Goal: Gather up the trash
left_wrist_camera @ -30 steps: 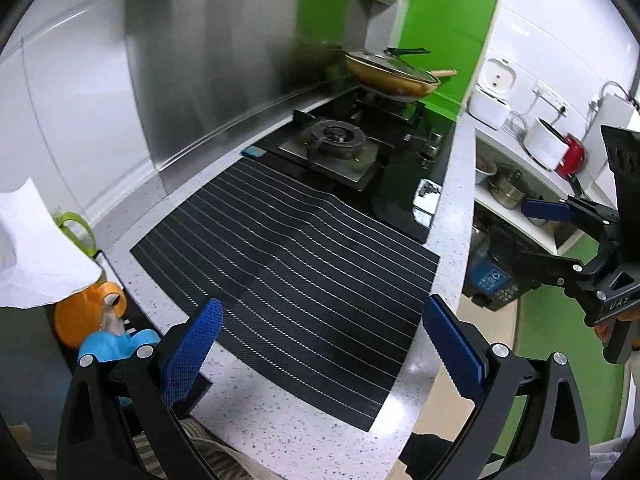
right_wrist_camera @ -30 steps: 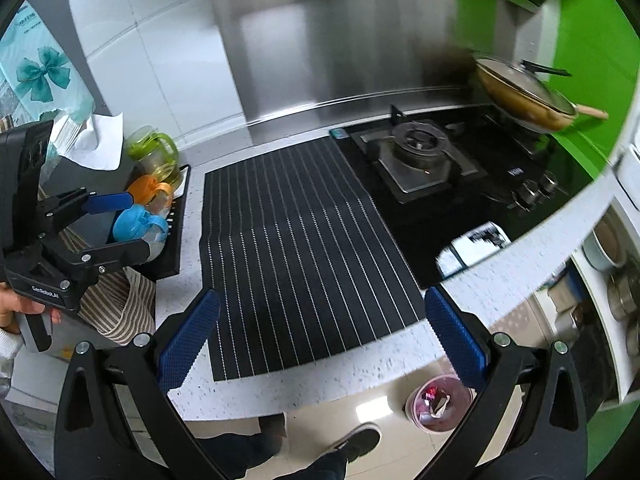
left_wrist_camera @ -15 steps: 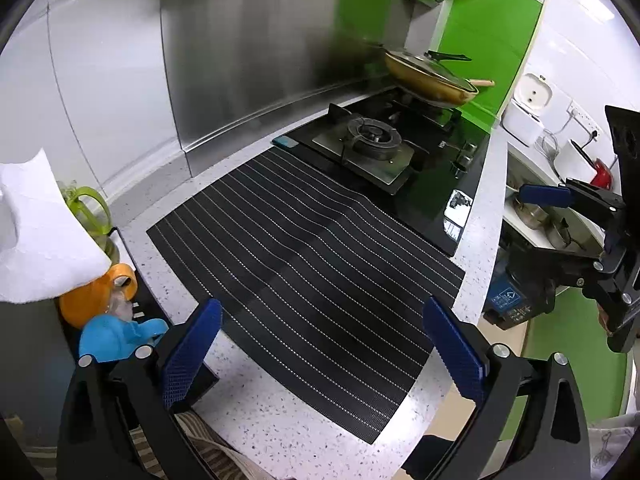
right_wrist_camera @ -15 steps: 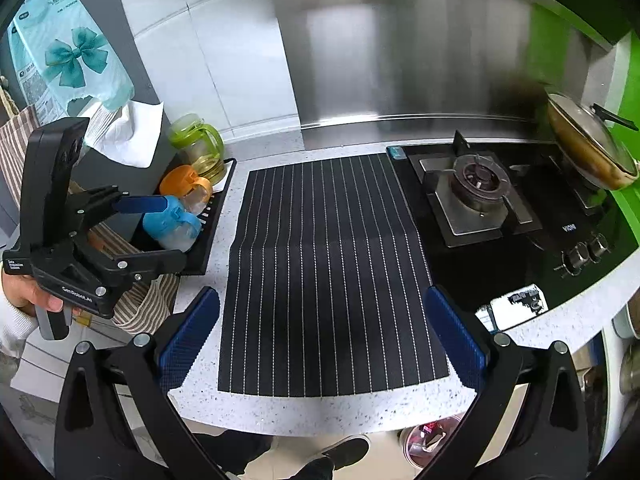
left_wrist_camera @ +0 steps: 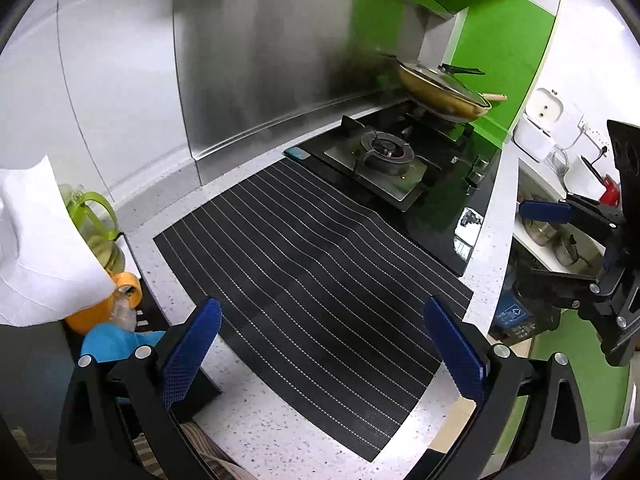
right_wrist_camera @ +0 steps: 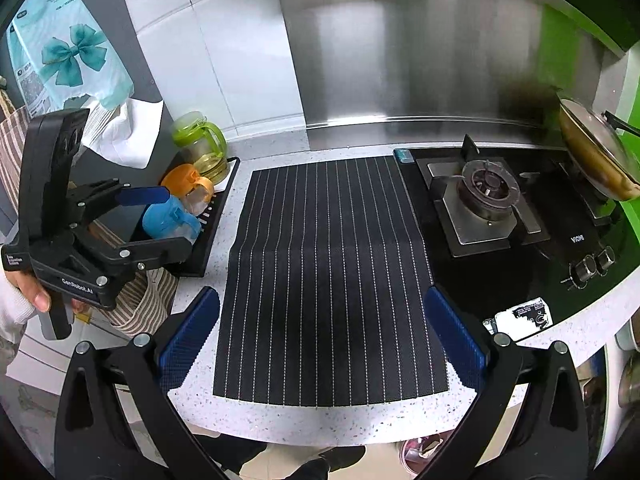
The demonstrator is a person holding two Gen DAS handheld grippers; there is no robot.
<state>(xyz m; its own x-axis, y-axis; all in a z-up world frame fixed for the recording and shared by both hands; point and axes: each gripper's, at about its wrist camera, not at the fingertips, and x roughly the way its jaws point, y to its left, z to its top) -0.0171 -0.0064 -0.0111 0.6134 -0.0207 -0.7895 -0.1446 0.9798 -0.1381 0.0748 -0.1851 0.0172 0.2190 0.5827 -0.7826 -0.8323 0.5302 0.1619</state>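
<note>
My left gripper [left_wrist_camera: 324, 352] is open and empty above the near end of a black striped mat [left_wrist_camera: 312, 256] on the speckled counter. My right gripper [right_wrist_camera: 324, 336] is open and empty above the same mat [right_wrist_camera: 328, 272], near the counter's front edge. Each gripper shows in the other's view: the right one at the far right [left_wrist_camera: 560, 248], the left one at the far left [right_wrist_camera: 136, 220]. A small pink bin with scraps [right_wrist_camera: 420, 450] stands on the floor below the counter. No loose trash shows on the mat.
A black rack [right_wrist_camera: 208, 236] left of the mat holds green [right_wrist_camera: 200, 146], orange [right_wrist_camera: 186, 182] and blue [right_wrist_camera: 168, 220] cups. A gas hob [right_wrist_camera: 488, 196] with a lidded pan [right_wrist_camera: 596, 152] lies right. A white tissue [left_wrist_camera: 36, 248] hangs at left.
Both grippers have risen and pulled back, and both views have swung left, so the mat now sits centred. Both stay open and empty.
</note>
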